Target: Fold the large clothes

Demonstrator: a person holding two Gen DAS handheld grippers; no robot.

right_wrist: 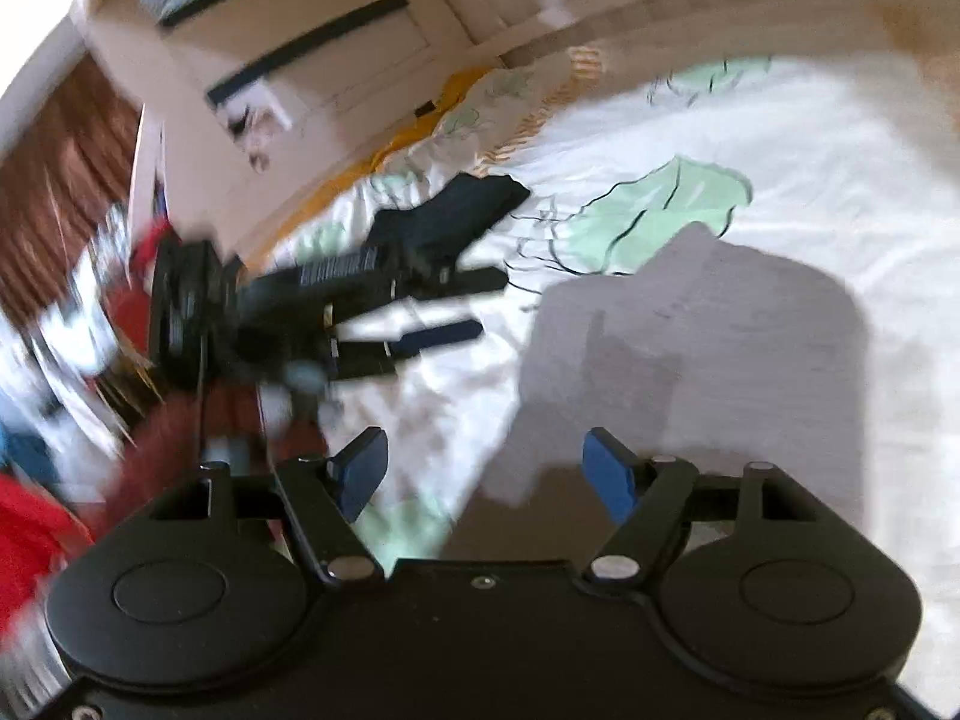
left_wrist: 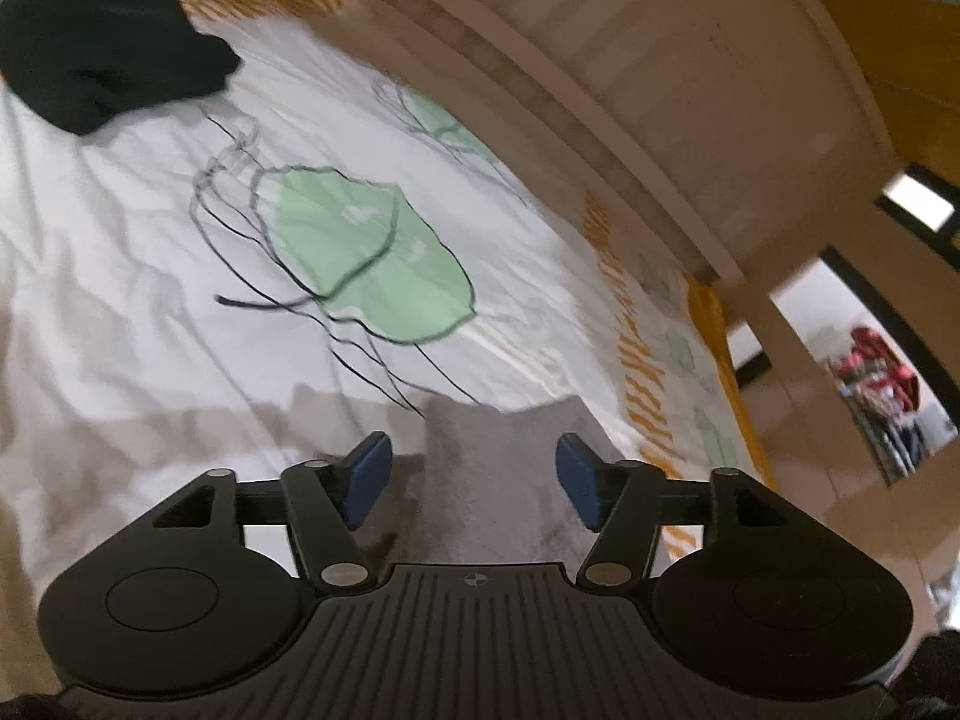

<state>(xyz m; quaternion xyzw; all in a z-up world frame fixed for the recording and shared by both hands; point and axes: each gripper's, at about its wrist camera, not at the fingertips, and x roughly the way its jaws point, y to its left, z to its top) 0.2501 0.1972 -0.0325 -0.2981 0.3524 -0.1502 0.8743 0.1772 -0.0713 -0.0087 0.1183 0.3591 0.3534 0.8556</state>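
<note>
Left wrist: grey garment (left_wrist: 504, 480) between blue pads (left_wrist: 367, 477).

The left gripper (left_wrist: 471, 474) is seen with its jaws spread wide, nothing being clamped between the 2 blue pads (left_wrist: 369, 477). The right gripper (right_wrist: 486, 474) is likewise held wide apart and empty. In the right wrist view, the left gripper (right_wrist: 456, 306) is shown blurred, pointing rightward.
</note>
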